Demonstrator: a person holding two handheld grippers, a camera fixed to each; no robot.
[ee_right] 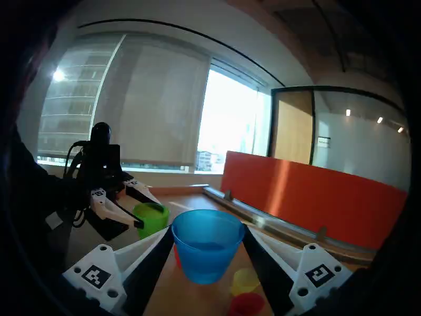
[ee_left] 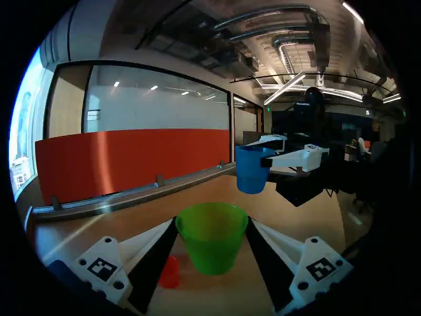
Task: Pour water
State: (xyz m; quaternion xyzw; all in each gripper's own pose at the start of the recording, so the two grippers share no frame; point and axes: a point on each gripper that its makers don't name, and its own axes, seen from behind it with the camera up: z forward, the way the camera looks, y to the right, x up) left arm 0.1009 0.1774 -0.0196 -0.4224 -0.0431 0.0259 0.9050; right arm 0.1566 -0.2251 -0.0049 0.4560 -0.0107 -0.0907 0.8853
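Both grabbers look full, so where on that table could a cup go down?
Bare table lies between the green cup and the orange divider. It is crowded near the blue cup, where a yellow cup and a red cup sit.

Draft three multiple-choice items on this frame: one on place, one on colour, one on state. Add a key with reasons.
1. Where is the red cup?
A. On the window sill.
B. On the floor.
C. On the table, beside the green cup.

2. What colour is the cup that the right gripper holds between its jaws?
A. Green.
B. Blue.
C. Yellow.

3. How is the blue cup held?
A. Upright, off the table.
B. Upside down.
C. Lying on its side.

Key:
1 C: the left gripper view shows it on the wood next to the green cup, which the left gripper holds.
2 B: in the right gripper view, both jaws flank the blue cup.
3 A: its open mouth faces up in both views, and the left gripper view shows it above the table.
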